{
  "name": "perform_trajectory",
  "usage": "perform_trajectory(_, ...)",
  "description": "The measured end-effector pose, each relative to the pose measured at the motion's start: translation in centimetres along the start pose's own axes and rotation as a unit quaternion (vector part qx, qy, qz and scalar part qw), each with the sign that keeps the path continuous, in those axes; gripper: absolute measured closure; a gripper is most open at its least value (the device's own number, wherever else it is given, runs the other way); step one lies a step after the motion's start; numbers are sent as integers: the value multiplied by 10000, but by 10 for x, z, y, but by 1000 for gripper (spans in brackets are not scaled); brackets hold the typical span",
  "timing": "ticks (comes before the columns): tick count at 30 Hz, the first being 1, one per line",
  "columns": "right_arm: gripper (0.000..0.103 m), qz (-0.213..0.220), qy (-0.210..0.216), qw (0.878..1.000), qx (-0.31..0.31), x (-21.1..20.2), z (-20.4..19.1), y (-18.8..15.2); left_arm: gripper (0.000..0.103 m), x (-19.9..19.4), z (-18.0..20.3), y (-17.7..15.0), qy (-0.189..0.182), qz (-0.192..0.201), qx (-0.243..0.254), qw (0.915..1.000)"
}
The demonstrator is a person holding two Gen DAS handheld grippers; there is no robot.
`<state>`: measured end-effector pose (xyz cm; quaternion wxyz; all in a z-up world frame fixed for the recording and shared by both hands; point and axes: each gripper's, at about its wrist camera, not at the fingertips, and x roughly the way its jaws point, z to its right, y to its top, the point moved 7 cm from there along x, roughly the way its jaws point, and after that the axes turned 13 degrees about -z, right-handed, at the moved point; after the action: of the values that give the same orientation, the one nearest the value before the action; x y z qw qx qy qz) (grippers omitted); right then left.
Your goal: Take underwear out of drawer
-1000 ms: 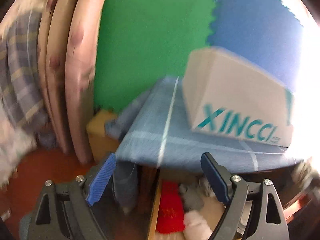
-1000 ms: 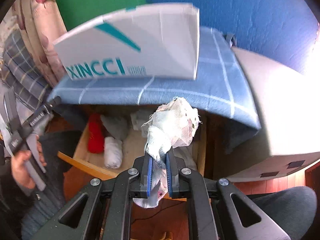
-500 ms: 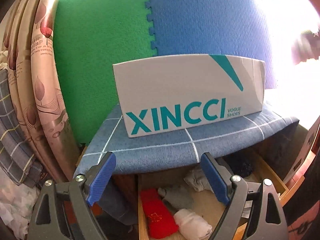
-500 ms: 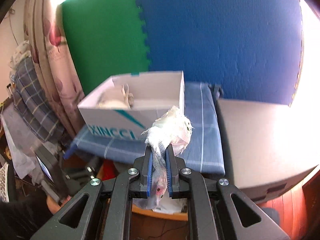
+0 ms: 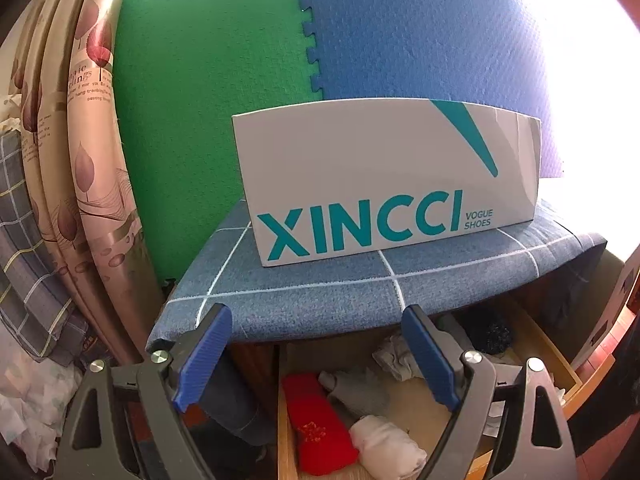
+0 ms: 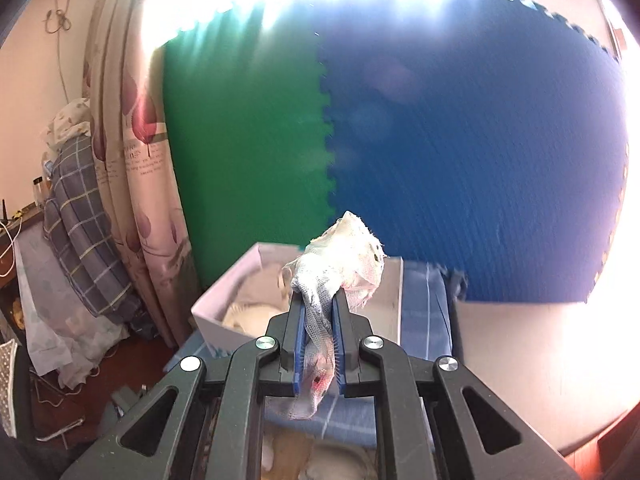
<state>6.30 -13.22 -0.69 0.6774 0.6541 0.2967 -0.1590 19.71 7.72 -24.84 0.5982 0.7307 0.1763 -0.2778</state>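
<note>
Left wrist view: left gripper (image 5: 316,356) jaws spread wide, empty, hovering low before open drawer (image 5: 536,344). Red roll (image 5: 320,424), white roll (image 5: 388,446), grey pieces lie inside, just beyond jaws. XINCCI shoe box (image 5: 384,176) sits above on blue checked cushion (image 5: 360,288).

Right wrist view: right gripper (image 6: 318,340) jaws clamped on white mesh underwear (image 6: 340,264), held high, long axis along jaws. Open shoe box (image 6: 224,312) lies directly ahead and below; free room above its rim.

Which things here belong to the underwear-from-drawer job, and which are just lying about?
Job: white underwear clamped in right gripper; open drawer; shoe box; left gripper, open.

Lying about: floral curtain; plaid cloth; foam mats.
</note>
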Motion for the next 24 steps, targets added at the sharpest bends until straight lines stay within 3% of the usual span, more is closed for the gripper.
perform_trajectory(8,92,96,-17,9997,-225,13,-13,32,14,8,3,-4,-10,-172,55,9998)
perform_trajectory(14,92,-97,46,9999,-132,35,-10,29,14,16,3,-8,17,-351,33,9994)
perform_trajectory(24,92,-482,-121,9985,-211,90,-3,24,14,42,16,-30,-25,-1117,174,9936)
